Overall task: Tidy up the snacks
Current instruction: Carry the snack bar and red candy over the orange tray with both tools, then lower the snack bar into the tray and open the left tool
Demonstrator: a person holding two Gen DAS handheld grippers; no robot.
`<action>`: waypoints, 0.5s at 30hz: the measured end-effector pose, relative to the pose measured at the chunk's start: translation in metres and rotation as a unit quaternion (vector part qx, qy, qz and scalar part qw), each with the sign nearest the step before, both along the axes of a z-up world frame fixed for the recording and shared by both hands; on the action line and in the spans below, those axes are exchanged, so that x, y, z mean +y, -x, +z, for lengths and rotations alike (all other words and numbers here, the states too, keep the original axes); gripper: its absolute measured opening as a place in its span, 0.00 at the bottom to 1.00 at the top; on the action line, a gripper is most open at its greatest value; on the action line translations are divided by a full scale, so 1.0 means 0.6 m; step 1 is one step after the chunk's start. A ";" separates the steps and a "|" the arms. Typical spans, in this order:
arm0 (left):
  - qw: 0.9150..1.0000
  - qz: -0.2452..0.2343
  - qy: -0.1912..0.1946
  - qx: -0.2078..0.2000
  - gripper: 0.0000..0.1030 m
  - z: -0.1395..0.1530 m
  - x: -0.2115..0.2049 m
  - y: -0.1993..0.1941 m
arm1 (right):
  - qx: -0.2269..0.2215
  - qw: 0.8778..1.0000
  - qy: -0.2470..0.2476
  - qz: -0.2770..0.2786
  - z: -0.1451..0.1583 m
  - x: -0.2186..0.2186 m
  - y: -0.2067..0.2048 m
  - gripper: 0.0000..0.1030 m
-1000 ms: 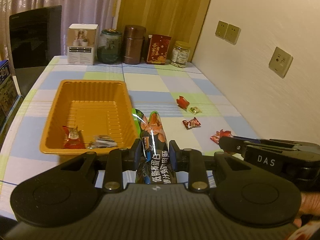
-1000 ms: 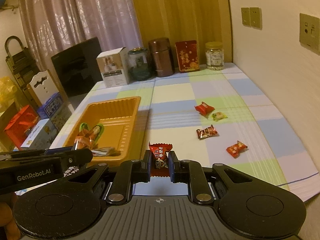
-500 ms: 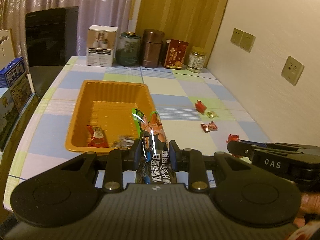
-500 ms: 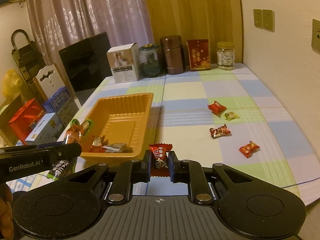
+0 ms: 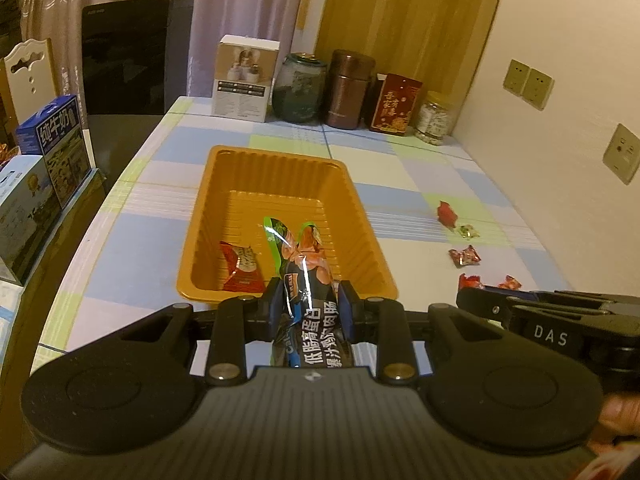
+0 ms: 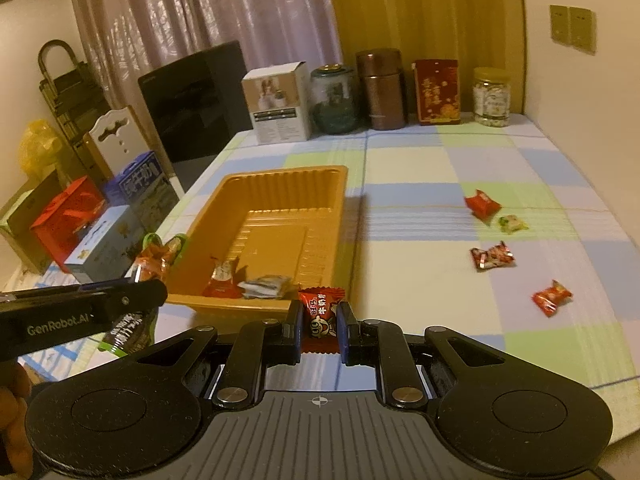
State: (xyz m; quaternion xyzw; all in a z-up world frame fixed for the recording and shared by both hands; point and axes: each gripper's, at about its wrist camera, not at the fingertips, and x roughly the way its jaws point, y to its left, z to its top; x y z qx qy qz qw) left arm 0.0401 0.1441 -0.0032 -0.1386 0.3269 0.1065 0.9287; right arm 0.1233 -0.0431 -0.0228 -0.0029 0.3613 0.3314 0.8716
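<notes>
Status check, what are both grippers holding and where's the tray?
Left gripper shut on long dark sausage snack packet. Right gripper shut on red wrapped milk candy. Orange plastic tray ahead, two snacks inside. Four candies loose on checked tablecloth.

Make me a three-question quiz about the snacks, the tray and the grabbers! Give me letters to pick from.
1. Where do the loose candies lie?
A. on the table right of the tray
B. in the jar
C. on the chair

2. What colour is the tray?
A. blue
B. orange
C. white

3. What is the right gripper doing?
A. open, empty
B. shut on a jar
C. shut on a red candy

Answers: 1 A, four wrapped candies sit on the checked table right of the tray. 2 B, its walls are orange. 3 C, the red candy is pinched between the fingers; the left gripper likewise pinches a sausage pack.
</notes>
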 end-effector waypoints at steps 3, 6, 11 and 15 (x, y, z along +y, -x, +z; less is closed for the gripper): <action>1.000 0.004 0.003 0.003 0.25 -0.005 0.012 -0.008 | 0.002 1.000 0.002 0.007 -0.003 0.020 -0.006 0.17; 1.000 0.005 0.004 0.007 0.25 -0.009 0.022 -0.016 | 0.004 1.000 0.003 0.015 -0.006 0.040 -0.014 0.17; 1.000 0.006 0.004 0.013 0.25 -0.016 0.041 -0.034 | 0.006 1.000 0.004 0.024 -0.012 0.068 -0.033 0.17; 1.000 0.006 0.003 0.017 0.25 -0.022 0.055 -0.055 | 0.006 1.000 0.007 0.029 -0.016 0.085 -0.053 0.17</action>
